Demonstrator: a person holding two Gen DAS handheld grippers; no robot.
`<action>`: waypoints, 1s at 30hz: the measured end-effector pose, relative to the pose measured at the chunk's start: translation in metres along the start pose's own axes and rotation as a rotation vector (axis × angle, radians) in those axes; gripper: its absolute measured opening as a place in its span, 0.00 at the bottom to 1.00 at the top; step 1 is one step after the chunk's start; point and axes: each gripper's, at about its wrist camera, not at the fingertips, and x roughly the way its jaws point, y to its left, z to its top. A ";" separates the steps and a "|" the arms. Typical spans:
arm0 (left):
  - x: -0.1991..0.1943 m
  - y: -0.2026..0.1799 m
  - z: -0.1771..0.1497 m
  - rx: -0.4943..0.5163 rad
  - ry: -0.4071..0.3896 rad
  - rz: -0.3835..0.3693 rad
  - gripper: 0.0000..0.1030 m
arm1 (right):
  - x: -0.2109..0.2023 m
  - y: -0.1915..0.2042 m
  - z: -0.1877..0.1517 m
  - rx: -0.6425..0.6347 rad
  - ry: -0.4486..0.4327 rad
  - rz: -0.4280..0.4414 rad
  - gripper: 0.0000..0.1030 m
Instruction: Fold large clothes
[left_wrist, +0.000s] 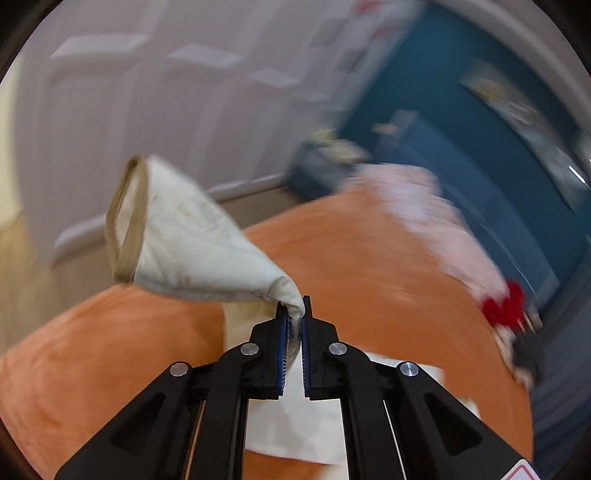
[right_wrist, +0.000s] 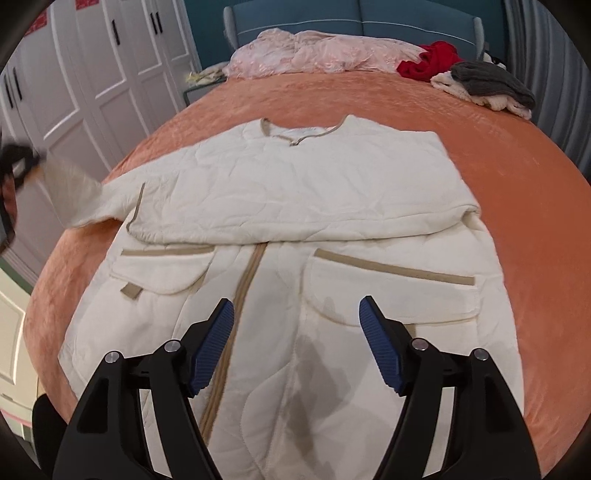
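jacket (right_wrist: 295, 206) on bed (right_wrist: 517, 206); clothes pile (right_wrist: 480, 81) behind

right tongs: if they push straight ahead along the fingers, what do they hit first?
Most likely the cream quilted jacket spread on the orange bedspread. The right tongs stand open and empty, aimed downward at its front between the tan zipper band and a pocket. Depth is unclear.

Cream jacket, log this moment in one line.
left gripper: shut on sleeve | right gripper: open above cream jacket
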 end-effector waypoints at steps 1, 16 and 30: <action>-0.009 -0.038 -0.006 0.061 -0.010 -0.046 0.03 | -0.001 -0.003 0.001 0.010 -0.005 0.000 0.66; 0.024 -0.264 -0.246 0.303 0.449 -0.354 0.47 | -0.009 -0.095 0.009 0.152 -0.041 -0.030 0.71; 0.085 -0.088 -0.174 -0.066 0.416 -0.069 0.60 | 0.084 -0.127 0.111 0.300 -0.048 0.038 0.83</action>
